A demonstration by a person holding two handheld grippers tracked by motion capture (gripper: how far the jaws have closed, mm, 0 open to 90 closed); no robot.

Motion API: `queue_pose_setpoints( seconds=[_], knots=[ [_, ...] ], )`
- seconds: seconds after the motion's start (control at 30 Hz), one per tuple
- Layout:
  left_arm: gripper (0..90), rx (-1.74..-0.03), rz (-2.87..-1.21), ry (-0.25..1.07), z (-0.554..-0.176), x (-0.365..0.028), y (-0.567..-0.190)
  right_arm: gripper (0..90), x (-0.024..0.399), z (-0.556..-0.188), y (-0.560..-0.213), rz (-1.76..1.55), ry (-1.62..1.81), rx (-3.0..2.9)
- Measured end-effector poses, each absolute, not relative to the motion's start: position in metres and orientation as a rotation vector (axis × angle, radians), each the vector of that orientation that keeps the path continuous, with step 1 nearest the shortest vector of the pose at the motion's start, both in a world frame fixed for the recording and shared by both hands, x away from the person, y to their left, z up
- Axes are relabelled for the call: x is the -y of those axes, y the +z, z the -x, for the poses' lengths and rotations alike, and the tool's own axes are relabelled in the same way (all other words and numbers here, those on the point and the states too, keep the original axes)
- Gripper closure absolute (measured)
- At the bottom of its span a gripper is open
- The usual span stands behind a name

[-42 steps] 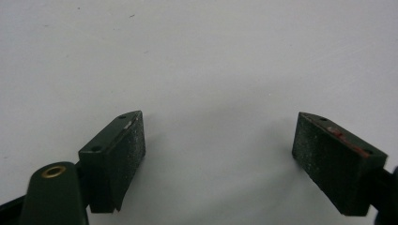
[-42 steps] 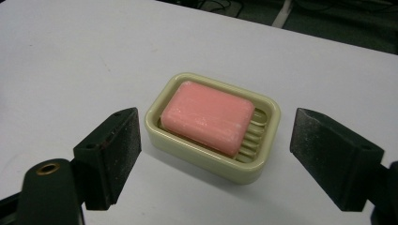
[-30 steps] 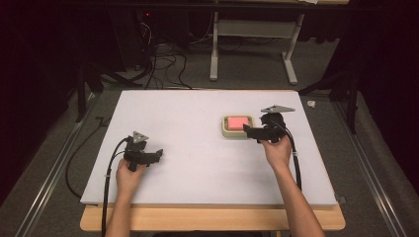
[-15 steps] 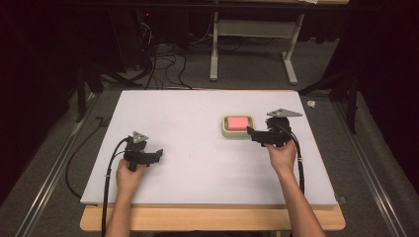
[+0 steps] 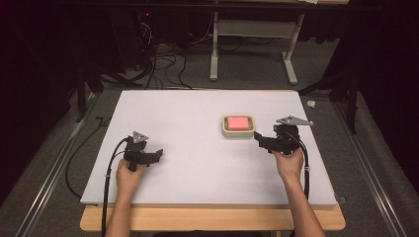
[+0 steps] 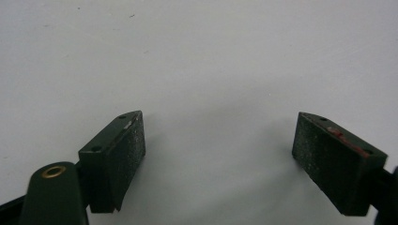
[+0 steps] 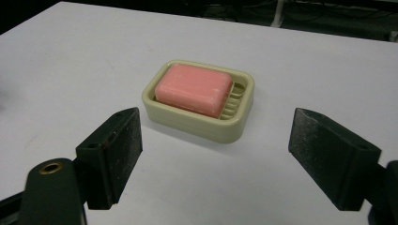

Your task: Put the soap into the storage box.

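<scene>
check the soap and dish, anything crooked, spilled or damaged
Nothing stands out. The pink soap lies flat inside the cream dish, pushed toward one end so the ribs show at the other. The dish sits level on the white table, with no spill or crack visible.

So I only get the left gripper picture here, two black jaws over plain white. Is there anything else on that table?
Observer: Yes, a pink soap bar lies in a cream soap dish toward the table's right side.
Operator: Is anyone near it?
Observer: The right gripper points at it with its jaws wide apart, short of the dish and not touching it.
Operator: And where is my gripper in all this?
Observer: The left gripper sits near the front left of the white table, in the person's left hand, well away from the dish.
</scene>
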State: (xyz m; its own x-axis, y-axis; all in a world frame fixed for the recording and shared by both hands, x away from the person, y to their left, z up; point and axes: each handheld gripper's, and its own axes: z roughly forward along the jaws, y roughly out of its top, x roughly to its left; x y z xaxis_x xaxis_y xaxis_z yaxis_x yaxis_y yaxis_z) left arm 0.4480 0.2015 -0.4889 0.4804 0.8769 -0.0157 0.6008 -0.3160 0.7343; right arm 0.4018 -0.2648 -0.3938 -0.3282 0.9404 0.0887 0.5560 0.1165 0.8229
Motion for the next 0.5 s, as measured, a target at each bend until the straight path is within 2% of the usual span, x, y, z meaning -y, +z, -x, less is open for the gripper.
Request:
queue_pose_setpoints(
  seconds=[0.5],
  knots=[
    [17.9, -1.217, -2.040, 0.513, -0.448, -0.202, -0.489, 18.3, 0.269, -0.390, -0.408, -1.466, 1.117, -1.953]
  ],
)
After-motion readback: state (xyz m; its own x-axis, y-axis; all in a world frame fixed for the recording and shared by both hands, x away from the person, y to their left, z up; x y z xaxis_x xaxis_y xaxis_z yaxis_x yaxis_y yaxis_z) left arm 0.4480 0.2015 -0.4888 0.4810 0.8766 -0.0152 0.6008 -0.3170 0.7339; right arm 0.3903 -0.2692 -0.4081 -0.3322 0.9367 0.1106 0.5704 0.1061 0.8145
